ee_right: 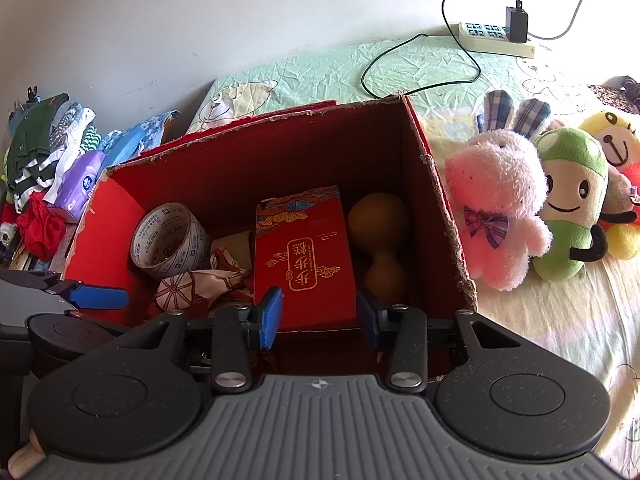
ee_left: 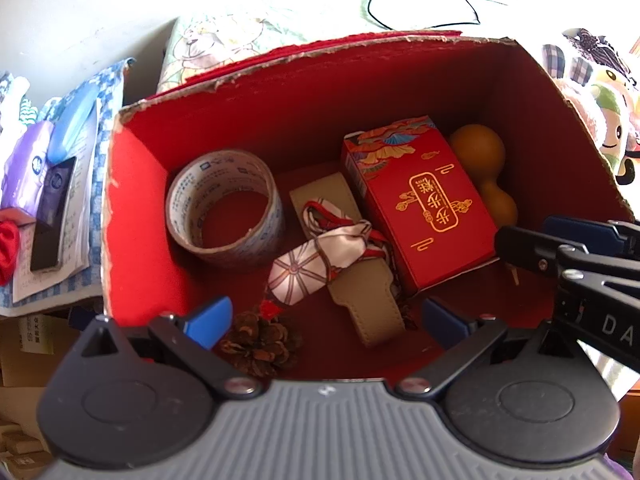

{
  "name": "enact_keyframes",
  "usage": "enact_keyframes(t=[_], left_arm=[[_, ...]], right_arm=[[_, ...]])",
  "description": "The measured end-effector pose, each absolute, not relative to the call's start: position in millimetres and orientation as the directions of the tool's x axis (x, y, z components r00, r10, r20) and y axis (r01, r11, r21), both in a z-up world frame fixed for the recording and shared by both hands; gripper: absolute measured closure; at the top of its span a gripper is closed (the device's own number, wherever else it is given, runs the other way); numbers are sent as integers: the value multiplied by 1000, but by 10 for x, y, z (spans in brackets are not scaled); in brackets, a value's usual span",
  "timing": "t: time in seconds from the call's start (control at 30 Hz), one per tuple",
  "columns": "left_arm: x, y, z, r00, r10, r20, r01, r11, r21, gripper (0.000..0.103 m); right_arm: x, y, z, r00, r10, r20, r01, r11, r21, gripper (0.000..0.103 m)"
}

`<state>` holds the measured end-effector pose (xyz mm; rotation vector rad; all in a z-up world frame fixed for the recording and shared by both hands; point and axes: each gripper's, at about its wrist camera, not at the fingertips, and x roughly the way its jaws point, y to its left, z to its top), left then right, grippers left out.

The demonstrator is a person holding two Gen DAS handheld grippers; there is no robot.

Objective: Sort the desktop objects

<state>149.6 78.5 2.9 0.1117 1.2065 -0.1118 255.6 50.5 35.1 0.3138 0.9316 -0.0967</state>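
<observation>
Desktop objects already lie inside the red cardboard box (ee_left: 132,208), and we see both grippers poised over its near edge. Our left gripper (ee_left: 326,320) is released, its blue pads wide apart and holding nothing, just above a pine cone (ee_left: 260,340) at the near wall of the box. Our right gripper (ee_right: 318,316) is likewise spread and empty, its blue fingertips (ee_right: 270,316) flanking the near end of a red gift box with gold lettering (ee_right: 310,256); whether they touch it we cannot tell. In the left wrist view the right gripper's arm enters from the right, over the near right corner of the box.

Moving outward across the box floor, a beige leather strap (ee_left: 372,304) lies beside the pine cone, with a patterned silk scarf (ee_left: 316,260) knotted around it. To the left of these stands a roll of printed packing tape (ee_left: 226,216), tilted on its edge near the left wall. The red gift box leans in the right half, and behind it, against the right wall, rests an orange gourd-shaped object (ee_right: 380,240).

Outside the box, on the right, plush toys (ee_right: 496,208) sit on a pale patterned bedsheet (ee_right: 560,320). Far behind lies a power strip (ee_right: 492,38) with a black charger plugged in. To the left, clothes and a purple tissue pack (ee_right: 78,186) are piled.
</observation>
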Motion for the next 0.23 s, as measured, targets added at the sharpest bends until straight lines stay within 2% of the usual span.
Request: enact_keyframes(t=[0.23], left_arm=[[1510,779,23,367,-38,-929,137,990,14,2]], right_arm=[[2582,490,344,598,59,-799,219,947,234,59]])
